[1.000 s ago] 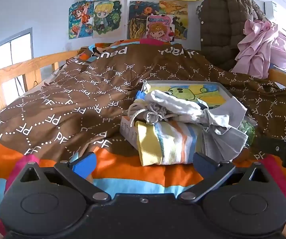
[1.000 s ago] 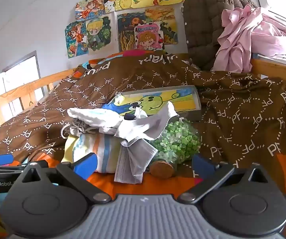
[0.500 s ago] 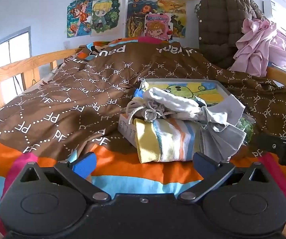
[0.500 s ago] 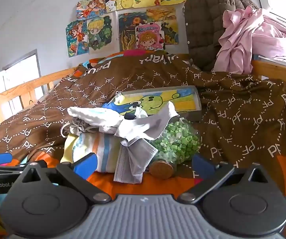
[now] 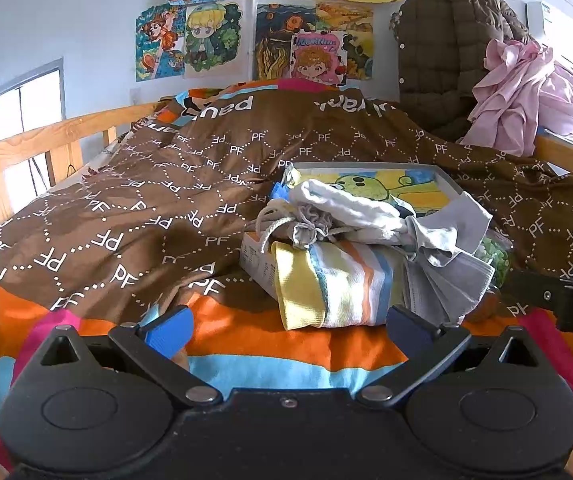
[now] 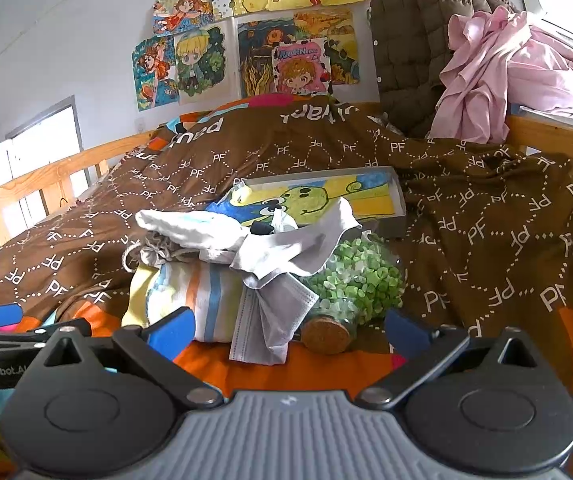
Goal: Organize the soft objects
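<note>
A pile of soft things lies on the bed. A striped yellow, orange and blue sock [image 5: 334, 288] [image 6: 190, 296] is at the front. A white cloth [image 5: 350, 208] [image 6: 194, 228], a grey cloth [image 5: 454, 228] [image 6: 298, 244] and a grey face mask [image 5: 446, 284] [image 6: 266, 320] lie on top. A small drawstring pouch [image 5: 306, 224] sits on the sock. My left gripper [image 5: 286, 330] is open and empty just before the sock. My right gripper [image 6: 288, 328] is open and empty just before the mask.
A corked bottle of green bits [image 6: 354, 284] lies right of the mask. A small white box [image 5: 258, 260] is under the sock. A shallow grey box with a cartoon picture [image 5: 386, 184] [image 6: 326, 200] lies behind. Wooden rails [image 5: 26, 148] edge the bed; clothes [image 6: 506, 76] hang at right.
Both grippers have drawn back slightly from the pile; the pile sits a little higher in the left wrist view. Nothing was taken hold of.
</note>
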Motion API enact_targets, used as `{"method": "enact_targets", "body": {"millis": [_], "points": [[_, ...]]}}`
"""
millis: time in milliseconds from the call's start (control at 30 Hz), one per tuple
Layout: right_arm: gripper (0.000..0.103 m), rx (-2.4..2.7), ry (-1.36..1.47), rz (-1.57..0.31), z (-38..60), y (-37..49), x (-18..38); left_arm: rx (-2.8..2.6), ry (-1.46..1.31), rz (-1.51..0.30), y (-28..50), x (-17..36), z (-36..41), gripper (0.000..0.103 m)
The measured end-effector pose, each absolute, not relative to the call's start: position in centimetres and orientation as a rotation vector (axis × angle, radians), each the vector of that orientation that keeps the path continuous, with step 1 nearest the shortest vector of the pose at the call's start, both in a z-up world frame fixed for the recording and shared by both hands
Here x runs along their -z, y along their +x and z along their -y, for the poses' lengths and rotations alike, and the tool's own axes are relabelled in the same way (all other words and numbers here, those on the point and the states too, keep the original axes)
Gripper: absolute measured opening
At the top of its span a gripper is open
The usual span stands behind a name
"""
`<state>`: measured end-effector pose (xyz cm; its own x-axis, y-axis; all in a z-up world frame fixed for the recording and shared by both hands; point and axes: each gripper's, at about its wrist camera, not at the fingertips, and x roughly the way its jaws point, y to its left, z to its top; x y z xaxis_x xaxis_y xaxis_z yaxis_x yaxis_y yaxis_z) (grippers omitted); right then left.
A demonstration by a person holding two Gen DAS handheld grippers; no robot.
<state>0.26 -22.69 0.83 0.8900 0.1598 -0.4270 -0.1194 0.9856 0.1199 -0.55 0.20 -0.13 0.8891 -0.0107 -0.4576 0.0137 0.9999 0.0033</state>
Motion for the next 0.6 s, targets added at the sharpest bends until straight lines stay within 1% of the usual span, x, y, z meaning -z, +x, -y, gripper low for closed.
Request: {"method": "enact_targets", "body": {"millis": [600], "points": [[0.103,-0.144,0.090,-0.456,22.64,0.31,-0.74,0.017,0.003,-0.468,-0.71,0.04,-0.35,0.102]]}}
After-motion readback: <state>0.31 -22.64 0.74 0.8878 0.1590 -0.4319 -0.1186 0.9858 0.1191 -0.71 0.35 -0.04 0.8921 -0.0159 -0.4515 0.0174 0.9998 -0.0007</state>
